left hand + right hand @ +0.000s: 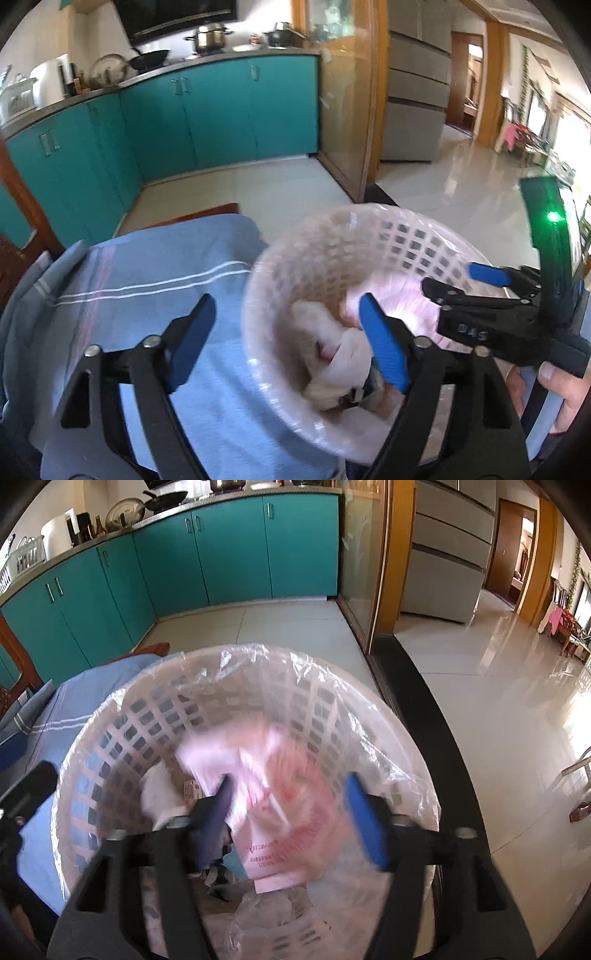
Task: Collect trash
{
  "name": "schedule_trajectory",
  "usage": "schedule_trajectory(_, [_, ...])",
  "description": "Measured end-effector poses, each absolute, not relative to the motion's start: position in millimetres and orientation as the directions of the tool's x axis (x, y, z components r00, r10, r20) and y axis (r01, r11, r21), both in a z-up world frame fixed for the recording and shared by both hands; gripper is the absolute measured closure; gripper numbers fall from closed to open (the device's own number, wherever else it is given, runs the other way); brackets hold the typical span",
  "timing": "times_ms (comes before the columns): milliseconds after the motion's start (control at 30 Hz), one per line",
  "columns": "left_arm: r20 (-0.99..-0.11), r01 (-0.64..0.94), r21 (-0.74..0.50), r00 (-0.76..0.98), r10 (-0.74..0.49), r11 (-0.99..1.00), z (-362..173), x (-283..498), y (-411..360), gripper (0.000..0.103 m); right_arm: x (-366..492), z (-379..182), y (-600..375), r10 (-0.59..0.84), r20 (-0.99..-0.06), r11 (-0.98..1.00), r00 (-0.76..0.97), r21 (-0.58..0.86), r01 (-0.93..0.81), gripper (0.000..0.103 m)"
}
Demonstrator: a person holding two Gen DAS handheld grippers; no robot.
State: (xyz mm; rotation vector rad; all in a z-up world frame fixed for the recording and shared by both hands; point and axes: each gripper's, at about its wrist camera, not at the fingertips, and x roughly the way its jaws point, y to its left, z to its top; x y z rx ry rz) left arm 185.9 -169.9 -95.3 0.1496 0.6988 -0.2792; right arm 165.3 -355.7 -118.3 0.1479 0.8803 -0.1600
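Trash basket (110, 746), white plastic lattice lined with a clear bag (399, 760), sits on a table covered by a blue cloth (155, 266), close to its edge. Inside: a pink-printed plastic bag (288, 812), crumpled white paper (343, 354) and clear film near the bottom. Left gripper (288, 343): fingers apart, one blue pad over the cloth, the other over the basket interior, nothing between them. Right gripper (295, 819): fingers apart above the basket opening, the pink bag lying below them, motion-blurred; contact with the left pad cannot be judged. Teal kitchen cabinets (236, 542) behind.
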Motion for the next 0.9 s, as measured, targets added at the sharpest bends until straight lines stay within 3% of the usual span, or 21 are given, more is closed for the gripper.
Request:
schedule_trajectory(133, [-0.643, 0.227, 0.054, 0.752, -0.14, 0.972, -92.4, 173.8, -131.7, 0.017, 159.2, -112.2, -362.6, -0.04, -0.728, 0.967, 0.685, 0.144, 0.21, 0.022])
schedule_trajectory(267, [-0.641, 0.152, 0.068, 0.764, -0.074, 0.986, -84.2, 153.3, -87.6, 0.011, 139.7, -91.4, -364.4, -0.025, -0.575, 0.95, 0.817, 0.24, 0.198, 0.017])
schedule_trajectory(400, [-0.622, 0.062, 0.104, 0.783, 0.016, 0.993, -61.4, 121.2, -40.2, 0.005, 112.1, -67.3, -337.0, -0.086, -0.487, 0.958, 0.869, 0.198, 0.206, 0.013])
schedule_trajectory(467, [-0.581, 0.053, 0.126, 0.813, 0.03, 0.991, -46.0, 98.2, -25.4, 0.003, 69.2, -52.2, -303.3, -0.066, -0.447, 0.975, 0.892, 0.162, 0.153, 0.003])
schedule_trajectory(533, [-0.531, 0.045, 0.15, 0.846, 0.042, 0.988, -32.5, 79.7, -14.2, 0.003, 36.2, -42.5, -278.9, -0.059, -0.399, 0.986, 0.915, 0.122, 0.117, 0.003])
schedule_trajectory(700, [-0.438, 0.044, 0.129, 0.899, 0.017, 0.991, -7.2, 35.8, 4.9, 0.003, -3.9, -23.1, -251.1, -0.042, -0.441, 0.987, 0.897, 0.122, 0.106, 0.003])
schedule_trajectory(900, [-0.379, 0.054, 0.084, 0.925, -0.019, 0.995, 5.4, 0.6, 19.6, 0.003, -41.2, 15.7, -226.3, -0.087, -0.349, 0.979, 0.933, 0.144, 0.145, 0.003])
